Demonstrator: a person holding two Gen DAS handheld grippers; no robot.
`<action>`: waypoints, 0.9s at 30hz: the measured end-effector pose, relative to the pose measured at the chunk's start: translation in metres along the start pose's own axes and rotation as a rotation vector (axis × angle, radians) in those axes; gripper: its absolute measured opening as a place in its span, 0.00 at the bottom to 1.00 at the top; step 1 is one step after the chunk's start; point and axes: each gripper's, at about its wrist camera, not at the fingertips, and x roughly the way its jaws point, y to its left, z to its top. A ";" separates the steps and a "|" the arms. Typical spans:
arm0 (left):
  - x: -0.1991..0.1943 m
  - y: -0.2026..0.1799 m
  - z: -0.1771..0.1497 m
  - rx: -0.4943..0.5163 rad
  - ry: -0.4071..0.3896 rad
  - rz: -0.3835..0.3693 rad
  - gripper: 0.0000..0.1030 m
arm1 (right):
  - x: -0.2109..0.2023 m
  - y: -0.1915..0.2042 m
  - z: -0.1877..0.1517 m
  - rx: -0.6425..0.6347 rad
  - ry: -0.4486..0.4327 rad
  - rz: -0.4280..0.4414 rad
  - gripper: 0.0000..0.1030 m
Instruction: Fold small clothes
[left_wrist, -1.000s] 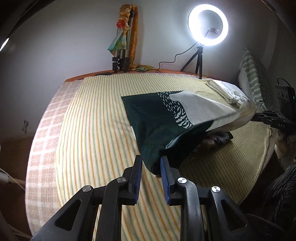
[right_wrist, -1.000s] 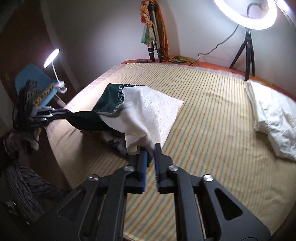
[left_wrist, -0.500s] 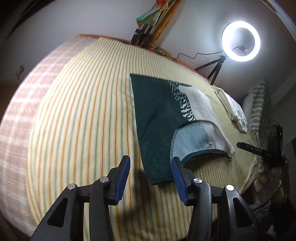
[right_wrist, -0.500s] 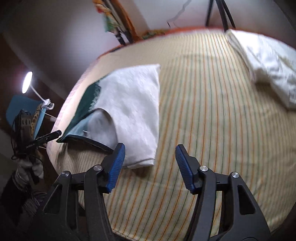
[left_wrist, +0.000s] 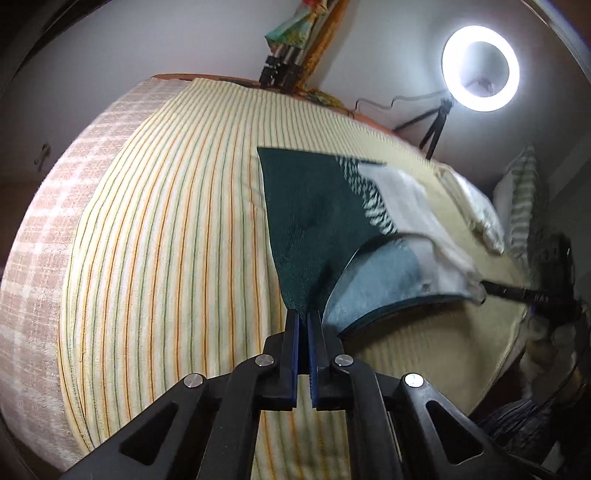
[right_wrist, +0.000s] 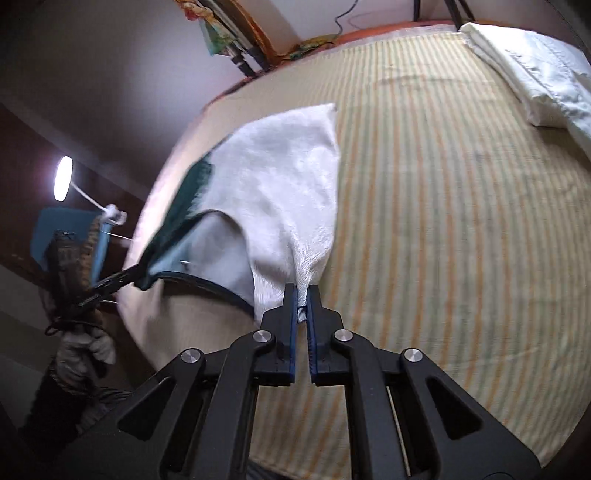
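Both wrist views ride close behind their jaws, tilted down over the striped bed (left_wrist: 155, 240), sharing the garment (right_wrist: 280, 192) at 12 o'clock.

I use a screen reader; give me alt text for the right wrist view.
The right gripper is shut on the white corner of a green and white garment lying on a striped bed. The left gripper holds its green corner; a white pillow lies beyond.

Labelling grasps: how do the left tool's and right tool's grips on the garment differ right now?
The left tool pinches the dark green corner of the garment; the right tool pinches the white corner. The left tool's corner looks flat and taut; the right tool's is bunched between its pads. Both tools are shut on near corners, over the striped bedspread.
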 end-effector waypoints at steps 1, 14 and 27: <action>0.005 -0.003 -0.002 0.014 0.016 0.013 0.06 | 0.003 -0.002 -0.001 -0.005 0.013 -0.015 0.06; -0.026 -0.044 0.045 0.100 -0.160 0.039 0.38 | -0.037 0.032 0.048 -0.137 -0.207 0.029 0.22; 0.051 -0.080 0.105 0.099 -0.150 0.010 0.38 | 0.067 0.099 0.118 -0.266 -0.148 0.050 0.09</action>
